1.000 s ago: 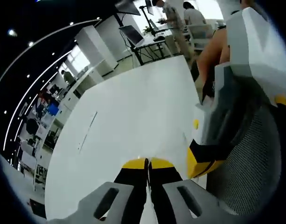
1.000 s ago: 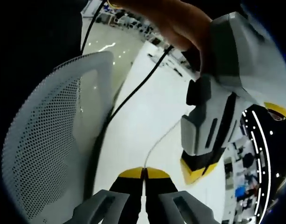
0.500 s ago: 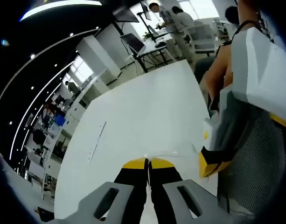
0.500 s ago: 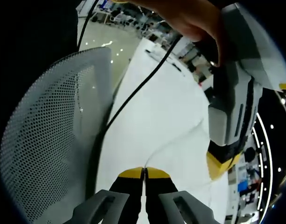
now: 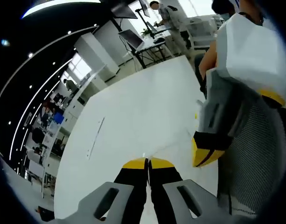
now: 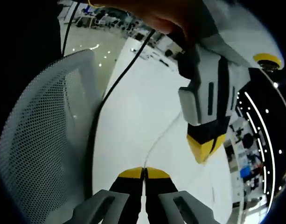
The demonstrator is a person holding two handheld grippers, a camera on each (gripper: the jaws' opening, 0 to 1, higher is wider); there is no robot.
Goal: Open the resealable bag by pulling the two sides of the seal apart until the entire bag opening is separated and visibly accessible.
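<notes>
I am holding two grippers and one clear resealable bag point(image 6: 163, 135) over a white table point(image 5: 133, 112). The left gripper point(image 5: 148, 163) is pinching one side of the bag's seal between closed jaws; the right gripper point(image 6: 143, 173) is pinching the other side, the thin film stretching between their tips. One mesh chair point(image 6: 40, 140) is standing beside them.

2 black jaws with yellow tips on grey mounts are seen on the left gripper point(image 5: 148, 163) and right gripper point(image 6: 143, 173); a black cable point(image 6: 115, 81) is trailed at upper left.
</notes>
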